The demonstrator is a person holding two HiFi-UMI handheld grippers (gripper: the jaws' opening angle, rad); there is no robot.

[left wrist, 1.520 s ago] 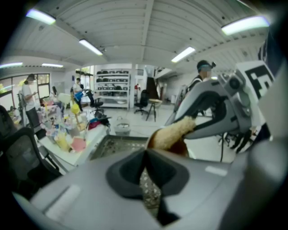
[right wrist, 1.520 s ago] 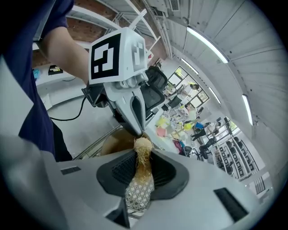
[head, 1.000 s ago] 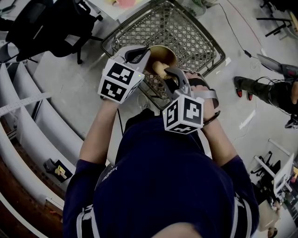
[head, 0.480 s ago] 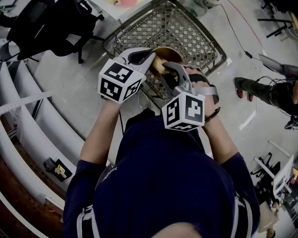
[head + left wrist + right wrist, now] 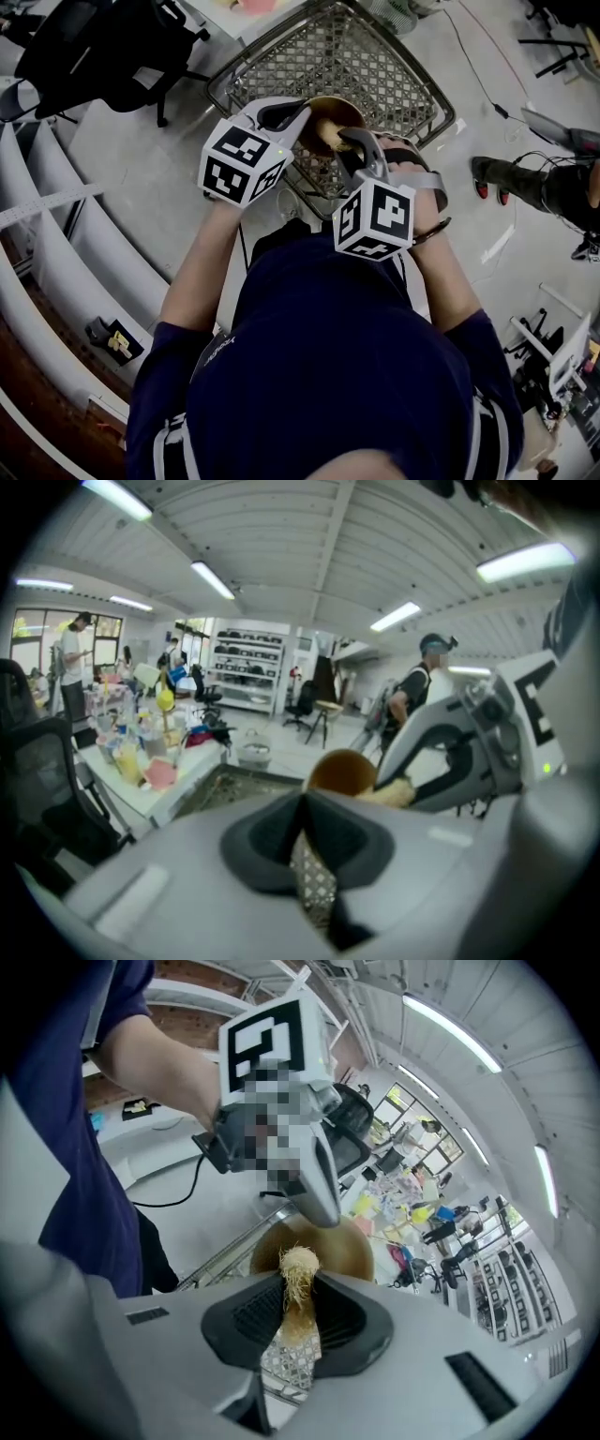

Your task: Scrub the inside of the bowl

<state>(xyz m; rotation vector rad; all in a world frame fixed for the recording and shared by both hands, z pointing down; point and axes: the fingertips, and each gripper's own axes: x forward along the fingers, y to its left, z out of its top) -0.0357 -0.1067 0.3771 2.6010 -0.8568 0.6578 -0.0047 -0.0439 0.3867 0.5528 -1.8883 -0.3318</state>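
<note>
From where I stand, little has shifted in the last second. The right gripper (image 5: 298, 1299) has crept slightly up and to the person's right, and the straw-coloured fibrous scrubber (image 5: 298, 1265) it carries has slid a short way across the mouth of the round golden-brown bowl (image 5: 336, 109). Half a second back the bowl was tipped and mostly hidden behind the left gripper (image 5: 300, 116); now its dark inside shows again. I take that for one small back-and-forth stroke, so the scrubbing looks to be under way rather than finished. The left gripper has barely moved. Its jaws are drawn almost together, and they seem to pinch the bowl's near rim and hold it up over the grey metal mesh basket (image 5: 389, 70). The right gripper's jaws are clamped on the scrubber's stem, and its tufted end pokes past the pads to the bowl's edge; whether it presses on the inner wall I cannot tell. Both forearms reach forward from the body with elbows bent. The grippers converge on the bowl, the left coming from the side, while the right one's black-and-white marker cube (image 5: 375, 220) sits close to the person's chest.
</note>
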